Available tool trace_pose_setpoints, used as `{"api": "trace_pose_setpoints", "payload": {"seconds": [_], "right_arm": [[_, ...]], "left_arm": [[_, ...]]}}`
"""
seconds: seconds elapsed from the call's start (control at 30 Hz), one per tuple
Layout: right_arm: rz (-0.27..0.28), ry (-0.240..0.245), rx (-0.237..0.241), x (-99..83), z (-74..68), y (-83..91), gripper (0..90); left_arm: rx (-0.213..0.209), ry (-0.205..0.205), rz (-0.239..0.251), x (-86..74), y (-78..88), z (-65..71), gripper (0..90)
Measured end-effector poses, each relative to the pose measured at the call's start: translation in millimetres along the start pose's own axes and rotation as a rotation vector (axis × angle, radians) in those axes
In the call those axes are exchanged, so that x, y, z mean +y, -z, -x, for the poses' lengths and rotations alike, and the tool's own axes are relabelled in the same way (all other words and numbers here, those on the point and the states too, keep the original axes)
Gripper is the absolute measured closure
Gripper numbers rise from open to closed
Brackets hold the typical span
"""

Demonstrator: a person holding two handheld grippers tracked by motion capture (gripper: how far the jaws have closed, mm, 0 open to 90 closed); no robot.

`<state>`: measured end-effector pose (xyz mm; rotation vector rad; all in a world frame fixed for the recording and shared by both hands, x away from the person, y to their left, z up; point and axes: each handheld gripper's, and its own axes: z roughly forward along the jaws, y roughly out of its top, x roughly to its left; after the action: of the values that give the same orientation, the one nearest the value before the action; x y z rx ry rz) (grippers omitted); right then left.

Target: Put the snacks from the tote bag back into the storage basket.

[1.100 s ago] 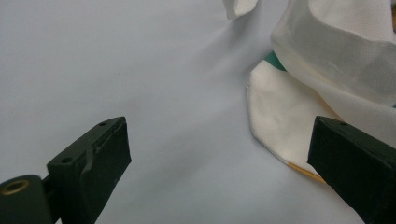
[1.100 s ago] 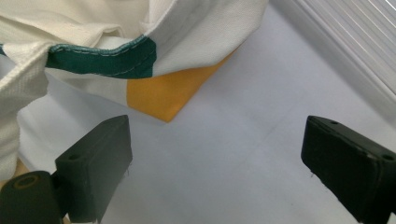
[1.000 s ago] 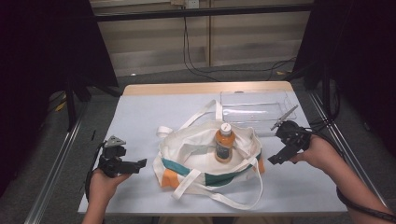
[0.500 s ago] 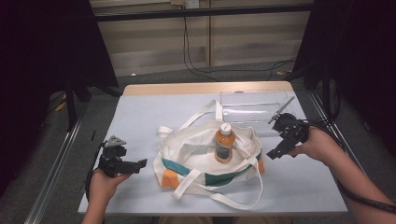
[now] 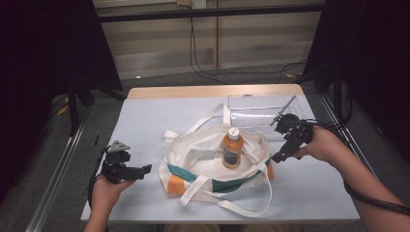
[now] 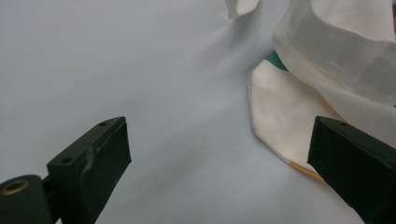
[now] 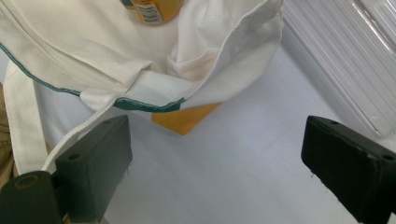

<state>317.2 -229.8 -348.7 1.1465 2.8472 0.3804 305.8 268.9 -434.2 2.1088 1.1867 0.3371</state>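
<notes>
From the high view, your bag (image 5: 212, 164) lies open in the middle of the tabletop (image 5: 145, 121), white with green and orange panels, its straps trailing toward you. A bottle (image 5: 231, 150) with orange contents and a white cap stands upright inside it; the label is too small to read here. A clear tray (image 5: 261, 108) sits behind the bag on the right. Your left gripper (image 5: 140, 170) rests near the bag's left end, apart from it. Your right gripper (image 5: 283, 153) hovers just beside the bag's right end, in front of the tray.

In the left gripper view, your jaws stand wide with nothing between them. The bag's (image 6: 336, 60) white corner lies ahead on the right, a slip of green and an orange edge showing under it.

In the right gripper view, your jaws are wide and hold nothing. The bag's (image 7: 140, 60) green-trimmed rim and orange corner lie just ahead. The bottle's (image 7: 152, 10) label shows small print here, too blurred to read. The tray's (image 7: 345, 56) ribbed wall runs along the right.
</notes>
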Motion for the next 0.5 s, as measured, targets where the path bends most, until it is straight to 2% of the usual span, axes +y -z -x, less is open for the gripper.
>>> {"api": "trace_pose_setpoints", "payload": {"seconds": [0.13,0.33,0.43,0.5], "right_arm": [[-0.017,0.015,-0.002,5.2,-2.3,0.8,8.6],[-0.011,0.029,-0.001,10.6,-4.5,3.3,8.7],[-0.012,0.015,-0.001,14.3,-6.1,5.5,8.7],[-0.007,0.032,-0.002,16.2,-5.6,5.5,8.7]], "left_arm": [[-0.001,0.006,0.004,0.6,-0.7,1.0,5.7],[-0.002,-0.001,-0.006,0.8,-1.5,1.8,5.7],[0.001,-0.006,-0.004,1.2,-1.2,1.4,5.7],[-0.005,-0.005,-0.004,1.2,-1.2,1.6,5.7]]}}
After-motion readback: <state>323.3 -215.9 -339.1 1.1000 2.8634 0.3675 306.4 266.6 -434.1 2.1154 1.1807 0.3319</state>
